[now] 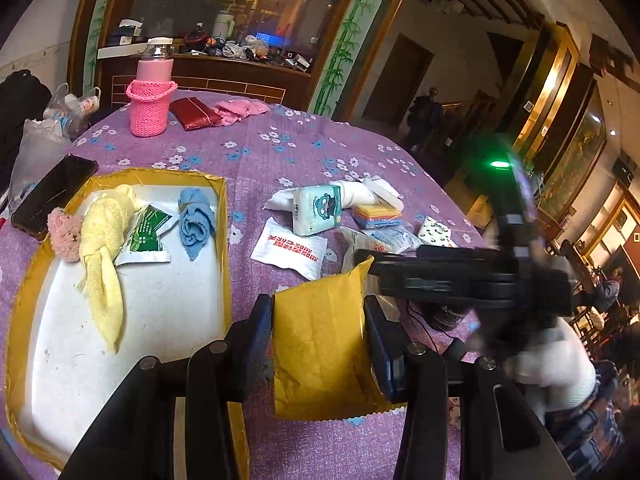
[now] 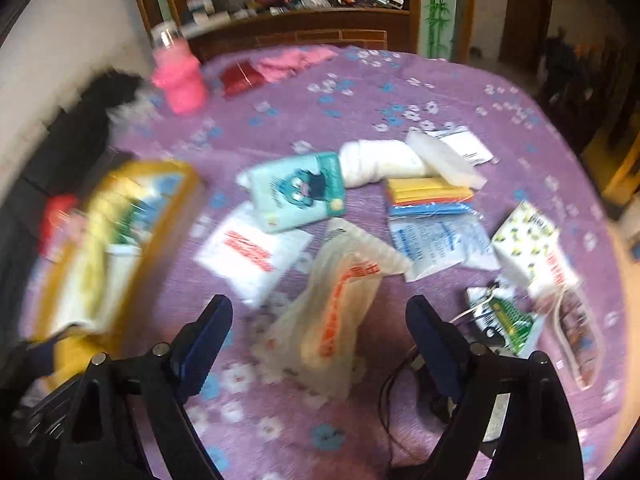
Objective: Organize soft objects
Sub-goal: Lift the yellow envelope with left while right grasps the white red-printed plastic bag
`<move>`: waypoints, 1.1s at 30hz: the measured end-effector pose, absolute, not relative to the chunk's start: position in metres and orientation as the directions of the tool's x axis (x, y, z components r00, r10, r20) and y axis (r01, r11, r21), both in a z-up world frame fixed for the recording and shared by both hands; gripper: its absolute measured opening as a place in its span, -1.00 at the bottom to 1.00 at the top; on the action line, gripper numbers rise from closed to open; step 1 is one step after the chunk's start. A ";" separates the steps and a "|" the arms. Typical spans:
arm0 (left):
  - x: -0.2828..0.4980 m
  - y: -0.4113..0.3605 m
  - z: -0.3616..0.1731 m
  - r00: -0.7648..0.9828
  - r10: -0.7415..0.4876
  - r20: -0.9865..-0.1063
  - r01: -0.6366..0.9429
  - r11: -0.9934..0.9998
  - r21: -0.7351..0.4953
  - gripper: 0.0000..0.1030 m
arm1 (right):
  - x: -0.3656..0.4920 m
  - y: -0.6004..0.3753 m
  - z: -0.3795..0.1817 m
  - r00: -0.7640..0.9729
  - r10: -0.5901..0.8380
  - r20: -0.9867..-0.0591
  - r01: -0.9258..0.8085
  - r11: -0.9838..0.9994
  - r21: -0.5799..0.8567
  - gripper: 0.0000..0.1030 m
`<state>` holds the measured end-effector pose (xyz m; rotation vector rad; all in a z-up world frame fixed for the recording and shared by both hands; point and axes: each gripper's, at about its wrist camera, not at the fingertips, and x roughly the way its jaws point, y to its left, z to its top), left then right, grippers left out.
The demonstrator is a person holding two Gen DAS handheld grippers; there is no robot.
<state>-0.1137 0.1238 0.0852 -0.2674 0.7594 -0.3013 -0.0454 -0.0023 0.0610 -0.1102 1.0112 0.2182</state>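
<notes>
Clamped between both pads of the left gripper [image 1: 318,332]: a yellow packet [image 1: 320,344], held upright, lifted clear of the purple flowered tablecloth [image 1: 272,148], its crimped lower edge hanging free. Looks like the carry-to-tray step; best done by keeping the squeeze steady, swinging left over the gold rim of the white tray [image 1: 226,240], and letting go only once low over bare tray floor. Plenty of bare floor at the near end of the tray; farther in, already filed in a row: a pink teddy [image 1: 64,234], a yellow cloth [image 1: 102,252], a green-and-white sachet [image 1: 146,236], a rolled blue cloth [image 1: 196,222]. Wise to avoid dropping onto that row and to keep clear of the dark phone [image 1: 54,196] lying just beyond the tray's far left corner.

Crossing close in front on the right, blurred: the right gripper [image 2: 320,336], jaws wide apart and holding nothing. Just under it, a crumpled clear plastic bag [image 2: 332,312] with orange print, likely the next pick; worth minding the black cable [image 2: 396,384] lying close beside its right finger.

Farther out, still loose on the cloth: a white sachet with red print [image 2: 252,254], a teal tissue pack [image 2: 298,192], a white roll [image 2: 380,164], a stack of coloured cloths [image 2: 428,196]. At the far edge, a pink bottle [image 1: 152,92] in a knitted sleeve.
</notes>
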 end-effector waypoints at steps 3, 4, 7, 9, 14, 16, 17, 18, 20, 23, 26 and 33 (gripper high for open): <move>-0.119 0.126 0.086 0.688 -0.364 -0.627 0.173 0.922 -0.346 -0.07 | -0.043 0.014 0.052 0.507 0.090 -0.857 -0.274 0.960 -0.062 0.29; -0.120 0.127 0.087 0.690 -0.364 -0.625 0.174 0.922 -0.345 -0.08 | -0.044 0.016 0.052 0.514 0.074 -0.855 -0.277 0.957 -0.084 0.29; -0.123 0.132 0.090 0.698 -0.362 -0.618 0.167 0.922 -0.350 -0.08 | -0.041 0.019 0.045 0.493 -0.001 -0.870 -0.239 0.961 -0.137 0.29; -0.124 0.134 0.090 0.701 -0.367 -0.611 0.169 0.918 -0.358 -0.08 | -0.030 0.016 0.028 0.419 -0.002 -0.908 -0.224 0.969 -0.106 0.29; -0.129 0.130 0.092 0.701 -0.371 -0.609 0.179 0.918 -0.353 -0.07 | -0.018 -0.003 0.016 0.395 0.101 -0.913 -0.193 0.981 0.025 -0.13; -0.130 0.132 0.093 0.704 -0.365 -0.609 0.174 0.920 -0.351 -0.07 | -0.022 -0.013 0.024 0.416 0.163 -0.895 -0.192 0.977 0.088 -0.20; -0.129 0.134 0.093 0.706 -0.362 -0.608 0.168 0.921 -0.353 -0.08 | -0.025 -0.017 0.030 0.436 0.179 -0.882 -0.189 0.976 0.104 -0.20; -0.131 0.136 0.093 0.708 -0.361 -0.608 0.163 0.920 -0.357 -0.08 | -0.029 -0.020 0.039 0.460 0.206 -0.864 -0.192 0.973 0.130 -0.20; -0.131 0.137 0.094 0.707 -0.363 -0.607 0.160 0.918 -0.363 -0.07 | -0.035 -0.030 0.059 0.507 0.235 -0.829 -0.185 0.969 0.162 -0.20; -0.132 0.136 0.094 0.707 -0.366 -0.605 0.163 0.917 -0.365 -0.07 | -0.046 -0.053 0.095 0.595 0.239 -0.768 -0.160 0.971 0.178 -0.20; -0.136 0.135 0.096 0.709 -0.368 -0.602 0.167 0.916 -0.364 -0.07 | -0.054 -0.080 0.119 0.649 0.215 -0.730 -0.116 0.976 0.185 -0.20; -0.145 0.138 0.101 0.719 -0.372 -0.587 0.177 0.915 -0.363 -0.07 | -0.079 -0.153 0.131 0.691 0.128 -0.711 0.010 0.982 0.187 -0.20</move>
